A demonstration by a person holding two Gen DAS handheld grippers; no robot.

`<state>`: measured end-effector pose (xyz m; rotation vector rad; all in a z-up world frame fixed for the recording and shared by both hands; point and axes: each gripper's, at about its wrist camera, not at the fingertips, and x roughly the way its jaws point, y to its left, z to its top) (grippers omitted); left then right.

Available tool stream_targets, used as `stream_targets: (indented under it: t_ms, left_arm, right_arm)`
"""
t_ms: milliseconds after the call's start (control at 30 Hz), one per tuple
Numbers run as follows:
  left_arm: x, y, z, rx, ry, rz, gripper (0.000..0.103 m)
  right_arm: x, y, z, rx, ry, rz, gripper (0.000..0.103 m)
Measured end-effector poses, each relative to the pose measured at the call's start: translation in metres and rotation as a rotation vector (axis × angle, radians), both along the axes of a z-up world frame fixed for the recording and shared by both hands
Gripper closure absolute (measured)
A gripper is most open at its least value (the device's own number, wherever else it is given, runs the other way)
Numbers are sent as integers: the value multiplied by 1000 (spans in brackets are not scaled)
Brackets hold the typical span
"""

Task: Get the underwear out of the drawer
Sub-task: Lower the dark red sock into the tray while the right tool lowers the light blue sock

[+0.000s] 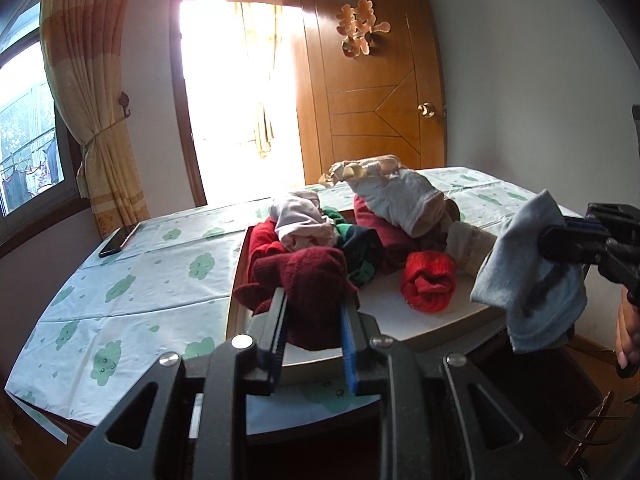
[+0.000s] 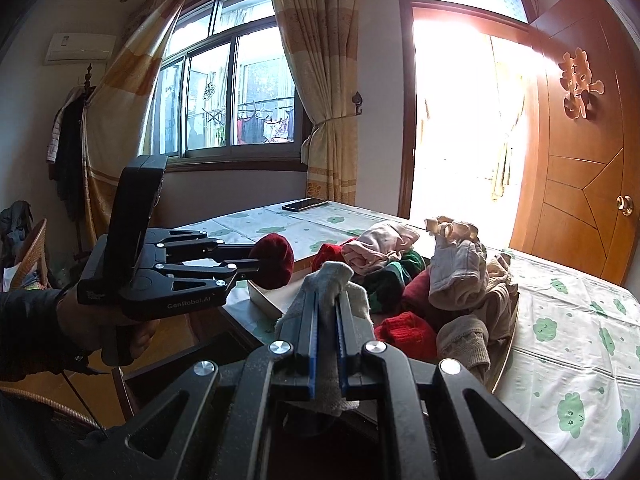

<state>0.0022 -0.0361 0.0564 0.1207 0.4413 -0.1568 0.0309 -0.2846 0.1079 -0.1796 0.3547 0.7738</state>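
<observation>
A shallow white drawer (image 1: 400, 312) lies on the table, piled with rolled garments in red, pink, green and beige (image 1: 360, 224). My left gripper (image 1: 314, 300) is shut on a dark red garment (image 1: 312, 280) held above the drawer's near left corner; it also shows in the right wrist view (image 2: 272, 260). My right gripper (image 2: 328, 300) is shut on a light grey-blue garment (image 2: 332, 280), held just off the drawer's near edge; in the left wrist view that garment (image 1: 528, 272) hangs from it at the right. A bright red roll (image 1: 428, 280) lies in the drawer.
The table wears a white cloth with green cloud prints (image 1: 140, 272). A black phone (image 1: 118, 240) lies at its far left edge. A wooden door (image 1: 376, 92) and a bright doorway stand behind. A wicker chair (image 2: 28, 256) stands at the left.
</observation>
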Motion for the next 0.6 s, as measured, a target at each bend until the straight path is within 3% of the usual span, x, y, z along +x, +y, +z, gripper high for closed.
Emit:
stream_targets:
  t_ms: [600]
  left_arm:
    - [38, 6, 4, 32, 53, 34, 81]
  right_arm:
    - [50, 11, 10, 36, 77, -58, 94]
